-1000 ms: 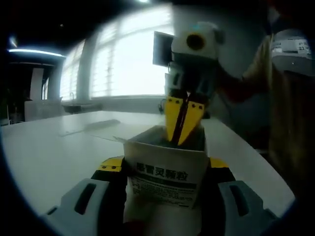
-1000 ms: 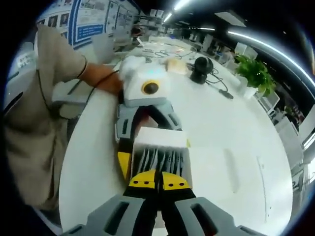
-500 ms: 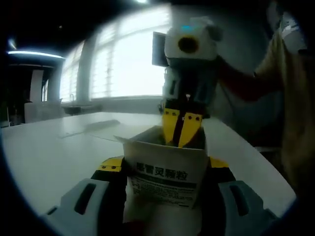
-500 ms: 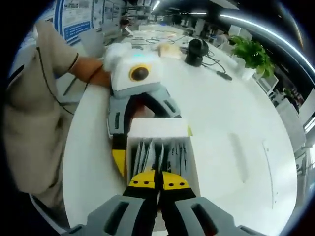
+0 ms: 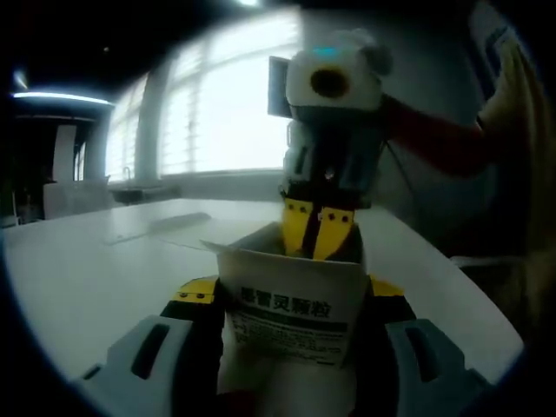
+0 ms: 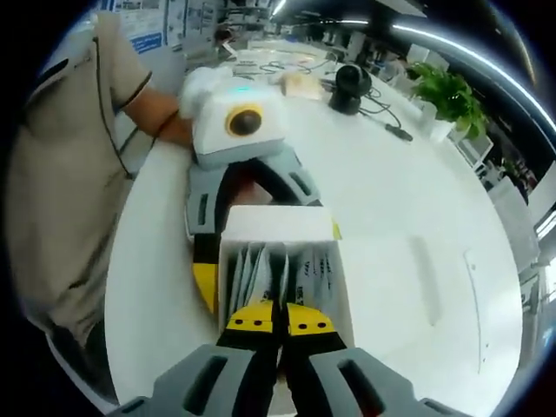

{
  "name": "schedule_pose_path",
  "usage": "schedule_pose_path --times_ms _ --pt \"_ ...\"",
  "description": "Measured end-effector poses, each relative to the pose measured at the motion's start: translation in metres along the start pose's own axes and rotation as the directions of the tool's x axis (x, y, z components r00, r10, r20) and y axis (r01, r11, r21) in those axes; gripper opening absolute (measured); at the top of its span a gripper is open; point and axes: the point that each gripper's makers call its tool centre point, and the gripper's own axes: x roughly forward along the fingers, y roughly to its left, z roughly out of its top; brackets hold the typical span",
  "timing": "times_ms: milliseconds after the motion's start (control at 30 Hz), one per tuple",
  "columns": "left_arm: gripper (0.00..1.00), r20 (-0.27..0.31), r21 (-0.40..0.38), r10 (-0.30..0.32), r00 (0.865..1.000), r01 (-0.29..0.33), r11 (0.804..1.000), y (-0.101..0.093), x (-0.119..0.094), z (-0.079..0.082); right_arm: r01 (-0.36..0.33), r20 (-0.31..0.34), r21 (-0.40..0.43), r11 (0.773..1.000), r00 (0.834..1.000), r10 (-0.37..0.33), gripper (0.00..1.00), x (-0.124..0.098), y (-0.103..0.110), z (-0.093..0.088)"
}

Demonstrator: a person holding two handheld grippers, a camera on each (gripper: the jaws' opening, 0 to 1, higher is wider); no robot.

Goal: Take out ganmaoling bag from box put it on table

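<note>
Right tool [image 6: 278, 320] tips inside box [image 6: 282, 228], among bags [image 6: 261, 276]

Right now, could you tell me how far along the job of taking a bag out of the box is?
Done: the box stands open, clamped by the left gripper. In hand: the right gripper has its closed tips among the upright bags; whether it grips one, I cannot tell. Left: lifting a bag out and laying it on the table.

backlit dim left, bright right, fisheye
</note>
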Motion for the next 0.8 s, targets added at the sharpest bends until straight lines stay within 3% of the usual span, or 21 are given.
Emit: schedule_pose_path --times_ms 367,633,800 --pt "0.51 -0.001 -0.004 0.000 1.000 0.000 1.000 -0.0012 0.0001 0.0006 -0.026 -0.017 -0.011 1.000 1.000 0.025 0.00 0.0033 0.0003 -0.0005" --pt "0.51 -0.002 -0.007 0.000 1.000 0.000 1.000 -0.0024 0.0005 0.0009 0.009 -0.022 0.019 1.000 1.000 -0.009 0.00 0.0037 0.0008 -0.0012" --pt "0.51 -0.003 -0.006 0.000 1.000 0.000 1.000 -0.0008 0.0002 0.0003 0.025 0.010 -0.012 1.000 1.000 -0.025 0.00 0.0040 0.0014 -0.0001"
